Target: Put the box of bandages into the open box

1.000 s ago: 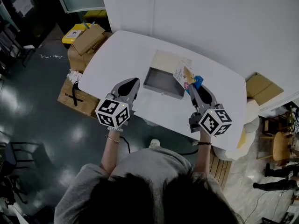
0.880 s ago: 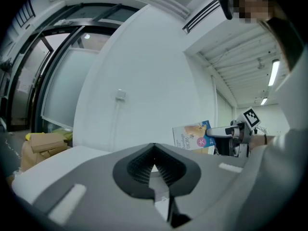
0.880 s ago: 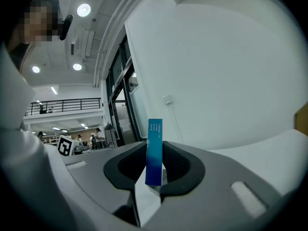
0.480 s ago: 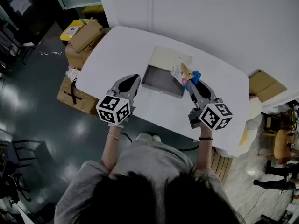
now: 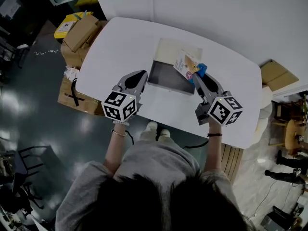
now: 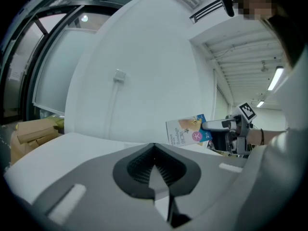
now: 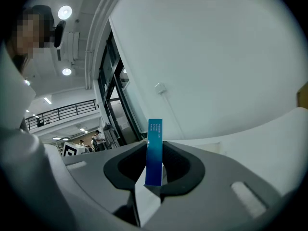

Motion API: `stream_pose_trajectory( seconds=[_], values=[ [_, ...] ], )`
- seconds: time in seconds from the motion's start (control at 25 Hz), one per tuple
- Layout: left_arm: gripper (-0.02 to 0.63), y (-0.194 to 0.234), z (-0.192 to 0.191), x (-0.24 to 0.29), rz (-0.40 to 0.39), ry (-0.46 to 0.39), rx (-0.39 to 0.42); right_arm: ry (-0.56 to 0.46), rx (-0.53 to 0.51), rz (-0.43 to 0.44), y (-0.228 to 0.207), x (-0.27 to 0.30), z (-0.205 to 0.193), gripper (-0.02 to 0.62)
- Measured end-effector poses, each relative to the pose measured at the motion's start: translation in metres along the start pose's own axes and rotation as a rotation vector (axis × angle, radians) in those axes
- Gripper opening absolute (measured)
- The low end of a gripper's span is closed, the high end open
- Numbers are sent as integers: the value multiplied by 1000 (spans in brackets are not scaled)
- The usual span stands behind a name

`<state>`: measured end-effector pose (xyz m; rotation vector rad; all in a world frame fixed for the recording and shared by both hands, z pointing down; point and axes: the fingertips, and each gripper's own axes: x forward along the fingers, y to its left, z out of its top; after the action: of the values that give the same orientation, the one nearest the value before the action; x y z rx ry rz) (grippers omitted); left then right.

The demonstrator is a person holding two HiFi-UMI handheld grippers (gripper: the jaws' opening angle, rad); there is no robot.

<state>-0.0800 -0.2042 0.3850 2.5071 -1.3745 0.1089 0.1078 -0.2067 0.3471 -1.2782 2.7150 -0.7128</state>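
On the white table (image 5: 120,47) lies the open grey box (image 5: 168,78), its cream lid (image 5: 175,49) folded back behind it. My right gripper (image 5: 196,77) is shut on the box of bandages (image 5: 186,66), white and blue, and holds it upright above the open box's right end. The right gripper view shows the bandage box's blue edge (image 7: 155,129) pinched between the jaws of my right gripper (image 7: 155,147). My left gripper (image 5: 140,76) hovers by the open box's left front corner, shut on nothing. The left gripper view shows the closed tips of my left gripper (image 6: 154,146) and the bandage box (image 6: 185,131) beyond.
Cardboard boxes (image 5: 79,35) and a yellow item (image 5: 66,29) sit on the floor left of the table. Another cardboard box (image 5: 275,73) lies at the right. A white wall (image 5: 216,13) runs behind the table. The person's legs are at the table's near edge.
My right gripper has carried the bandage box a little left, over the open box's right end. My left gripper has edged forward toward the open box's left corner.
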Motion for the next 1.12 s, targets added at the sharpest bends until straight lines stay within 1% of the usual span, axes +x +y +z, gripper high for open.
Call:
stream_pose_trajectory(
  seconds=[0.12,0.28,0.36,0.52,0.76,0.96,1.12],
  values=[
    [-6,5,-6,8,-20,25,-8,21,29,2,-4,9,-6,104],
    [-6,43,-20,29,-53,63,-28,60,79,4,-13,54,-26,104],
    [-6,55,-26,37,-72,80,-33,73,113,12,-15,70,-34,104],
    [-6,61,-34,45,-109,106,-37,75,210,46,-18,82,-38,104],
    [-6,71,-48,54,-161,155,-39,116,318,60,-25,97,-54,104],
    [-6,79,-61,59,-173,190,-46,163,376,57,-33,109,-68,104],
    [-6,80,-71,62,-170,211,-58,204,402,91,-32,116,-74,104]
  ],
)
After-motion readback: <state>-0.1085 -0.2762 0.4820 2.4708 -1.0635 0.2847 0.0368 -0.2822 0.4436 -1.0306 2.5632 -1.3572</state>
